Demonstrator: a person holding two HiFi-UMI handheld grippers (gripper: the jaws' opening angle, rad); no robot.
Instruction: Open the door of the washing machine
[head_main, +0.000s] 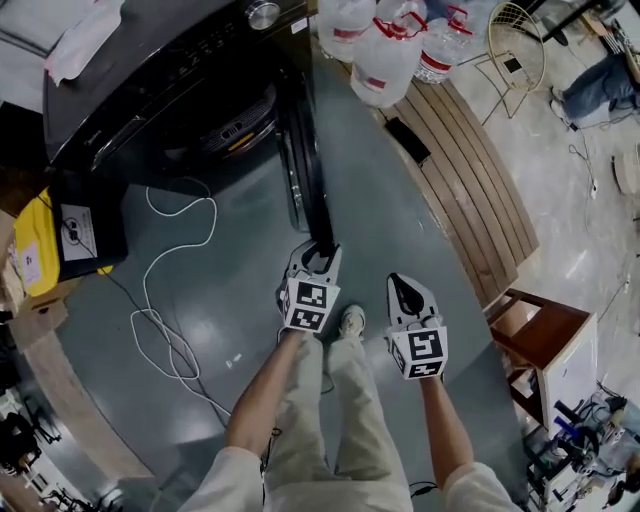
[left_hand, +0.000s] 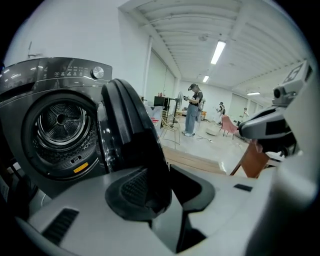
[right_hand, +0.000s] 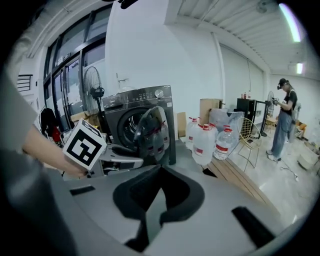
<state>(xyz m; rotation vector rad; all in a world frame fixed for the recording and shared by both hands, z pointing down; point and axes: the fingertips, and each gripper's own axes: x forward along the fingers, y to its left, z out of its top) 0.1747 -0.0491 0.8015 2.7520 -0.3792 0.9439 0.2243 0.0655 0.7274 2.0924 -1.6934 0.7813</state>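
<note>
Two hand-held grippers are held out low in front of a standing person. The left hand-held gripper (head_main: 318, 258) is the nearer one to the task's thing and the right hand-held gripper (head_main: 405, 285) is just beside it, clear of everything. The door (head_main: 305, 190) of the washing machine (head_main: 150, 90) lies straight ahead of the left one. It is already swung wide and seen edge-on, and its long line runs away from the jaw tips toward the hinge side of the machine. Its free rim sits between the left jaws, which stand apart round it. A thin gap shows on one side, so the hold looks released rather than clenched. The right jaws are closed together on nothing. The door is a thick round disc of glossy black plastic with a bulging dark window. Beyond it to the left gapes the drum (left_hand: 60, 120), ribbed and perforated bright metal inside a dark grey casing with a silver dial. Ahead and to the right of the right one stand clear plastic water bottles (head_main: 385, 60) with red caps. The opening looks all but done. Any further swing would push the rim away toward the machine's side.
</note>
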